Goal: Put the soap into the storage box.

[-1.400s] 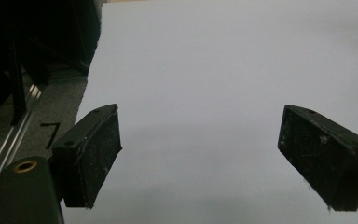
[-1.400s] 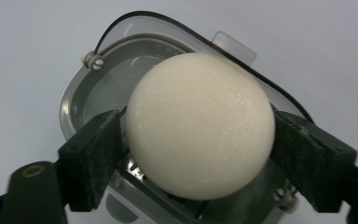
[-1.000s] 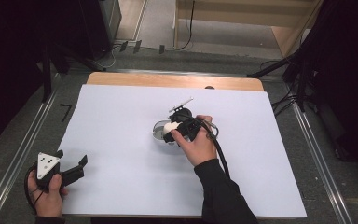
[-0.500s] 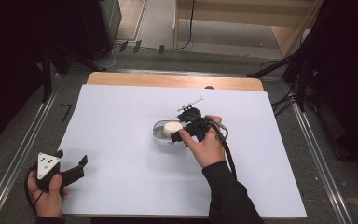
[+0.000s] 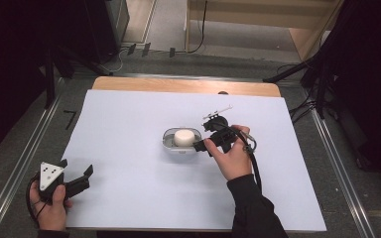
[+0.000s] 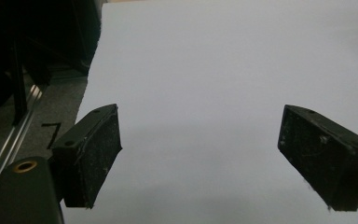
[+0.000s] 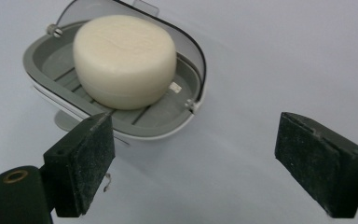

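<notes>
- Your right hand-held gripper (image 5: 198, 145) has drawn back to the right since a second ago: then it sat over the soap dish (image 5: 168, 144), now its tips stop just at the dish's right edge.
- Its jaws stand apart with nothing between them. In the right gripper view the dish (image 7: 42, 70) lies just ahead and to the left of the gripper (image 7: 193, 158), and the left pad sits in front of the dish's near rim; whether it touches, you cannot tell.
- The soap (image 5: 185, 137), a round white bar, rests in the dish's grey tray, standing well above the rim (image 7: 123, 58). The clear lid (image 7: 74, 9) is swung open behind it on its hinge.
- The dish has stayed where it was, on the white tabletop (image 5: 129, 198), ahead of your right hand (image 5: 235, 158).
- Read together, this looks like the soap is set down and released, with you backing clear. If the lid is to be closed, that step is not yet done, and your gripper is close enough to reach for it.
- Your left hand-held gripper (image 5: 77, 179) has kept its place at the near left corner, well apart from the dish. Its jaws are wide apart and empty over bare tabletop (image 6: 205, 79).
</notes>
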`<state>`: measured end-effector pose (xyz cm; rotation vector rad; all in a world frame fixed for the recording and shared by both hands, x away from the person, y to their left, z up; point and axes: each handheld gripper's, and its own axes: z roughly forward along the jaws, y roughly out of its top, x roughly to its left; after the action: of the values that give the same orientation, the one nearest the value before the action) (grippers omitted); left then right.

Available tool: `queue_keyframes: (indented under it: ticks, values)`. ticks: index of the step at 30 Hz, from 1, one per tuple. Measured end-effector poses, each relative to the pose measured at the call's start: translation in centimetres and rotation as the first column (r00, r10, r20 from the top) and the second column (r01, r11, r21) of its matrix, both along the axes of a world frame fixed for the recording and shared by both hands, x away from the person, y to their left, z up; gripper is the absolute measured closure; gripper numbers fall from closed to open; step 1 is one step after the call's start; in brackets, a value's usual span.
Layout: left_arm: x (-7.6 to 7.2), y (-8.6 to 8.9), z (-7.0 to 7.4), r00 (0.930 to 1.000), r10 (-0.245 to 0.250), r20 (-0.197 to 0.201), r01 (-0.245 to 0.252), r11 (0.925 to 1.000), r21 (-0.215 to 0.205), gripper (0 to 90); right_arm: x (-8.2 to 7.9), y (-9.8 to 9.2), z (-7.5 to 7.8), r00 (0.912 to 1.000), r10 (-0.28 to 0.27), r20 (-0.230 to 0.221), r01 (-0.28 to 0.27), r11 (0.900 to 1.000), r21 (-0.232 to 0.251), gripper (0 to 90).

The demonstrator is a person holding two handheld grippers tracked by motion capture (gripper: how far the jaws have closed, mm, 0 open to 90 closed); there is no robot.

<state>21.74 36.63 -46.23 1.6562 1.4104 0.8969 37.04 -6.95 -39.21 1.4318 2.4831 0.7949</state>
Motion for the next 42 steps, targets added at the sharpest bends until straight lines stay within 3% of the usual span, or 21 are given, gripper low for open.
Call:
queue_keyframes:
  ticks: [14, 42]
  values:
    - [0.0, 0.0, 0.0, 1.0000, 0.003, 0.002, -0.003, 1.0000, 0.004, 13.9, -0.8, -4.1, -0.5, 0.9985, -0.054, -0.003, 0.054, 0.998, 0.015, 10.8]
    - [0.0, -0.1, 0.0, 1.0000, 0.002, 0.001, -0.002, 0.9999, 0.017, 13.9, -3.6, -11.8, -3.2, 0.9896, -0.143, 0.018, 0.142, 0.989, 0.051, 9.9]
